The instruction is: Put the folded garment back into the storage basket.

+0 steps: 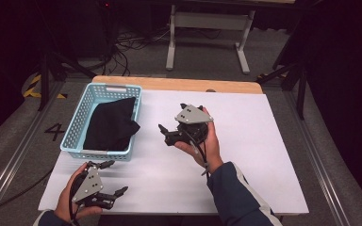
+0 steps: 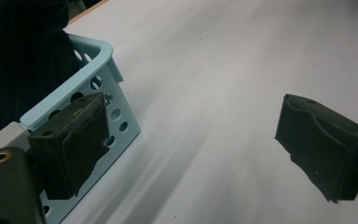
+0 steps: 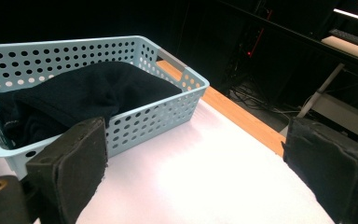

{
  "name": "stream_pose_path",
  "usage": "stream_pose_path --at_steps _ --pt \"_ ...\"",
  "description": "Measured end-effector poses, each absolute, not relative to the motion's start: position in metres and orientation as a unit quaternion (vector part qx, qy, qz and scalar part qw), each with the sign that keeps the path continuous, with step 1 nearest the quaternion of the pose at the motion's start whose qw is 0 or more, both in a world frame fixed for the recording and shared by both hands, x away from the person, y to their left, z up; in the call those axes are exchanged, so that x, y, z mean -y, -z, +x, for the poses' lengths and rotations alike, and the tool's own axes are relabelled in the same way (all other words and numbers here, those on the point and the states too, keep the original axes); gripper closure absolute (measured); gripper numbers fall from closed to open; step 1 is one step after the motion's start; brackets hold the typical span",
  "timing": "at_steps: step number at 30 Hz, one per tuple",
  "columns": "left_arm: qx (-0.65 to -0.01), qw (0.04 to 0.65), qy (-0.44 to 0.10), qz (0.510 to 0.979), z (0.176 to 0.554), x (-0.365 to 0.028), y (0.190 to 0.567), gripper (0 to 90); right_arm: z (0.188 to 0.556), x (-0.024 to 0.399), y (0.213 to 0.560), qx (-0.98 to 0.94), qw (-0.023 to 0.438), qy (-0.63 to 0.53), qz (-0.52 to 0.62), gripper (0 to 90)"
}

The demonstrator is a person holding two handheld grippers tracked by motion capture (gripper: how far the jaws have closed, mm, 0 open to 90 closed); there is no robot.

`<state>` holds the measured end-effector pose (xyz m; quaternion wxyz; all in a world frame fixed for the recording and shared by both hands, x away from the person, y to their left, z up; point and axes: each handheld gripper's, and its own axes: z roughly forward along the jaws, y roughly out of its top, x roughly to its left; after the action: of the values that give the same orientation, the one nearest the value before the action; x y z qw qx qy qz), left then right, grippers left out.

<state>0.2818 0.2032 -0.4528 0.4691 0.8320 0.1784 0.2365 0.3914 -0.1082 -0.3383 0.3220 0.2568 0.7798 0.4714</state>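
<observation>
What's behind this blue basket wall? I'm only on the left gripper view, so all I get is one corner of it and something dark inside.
Observer: The dark thing is a black cloth heaped in the blue basket, one edge draped over the rim nearest the right gripper.
Operator: Where is that gripper?
Observer: Held above mid-table, beside the basket, jaws open and empty.
Operator: And my left gripper?
Observer: The left gripper sits near the table's front edge, just in front of the basket, jaws open.

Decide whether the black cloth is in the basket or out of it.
In. The black cloth lies bunched inside the light blue basket, one corner draped over its right rim.
</observation>
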Motion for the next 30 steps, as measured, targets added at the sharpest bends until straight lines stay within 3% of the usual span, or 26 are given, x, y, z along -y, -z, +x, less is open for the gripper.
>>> stream_pose_path --at_steps 30 --pt "-0.179 0.467 -0.238 0.833 0.282 -0.203 0.453 10.4 0.378 0.131 0.337 -0.781 0.347 -0.457 0.248 7.5"
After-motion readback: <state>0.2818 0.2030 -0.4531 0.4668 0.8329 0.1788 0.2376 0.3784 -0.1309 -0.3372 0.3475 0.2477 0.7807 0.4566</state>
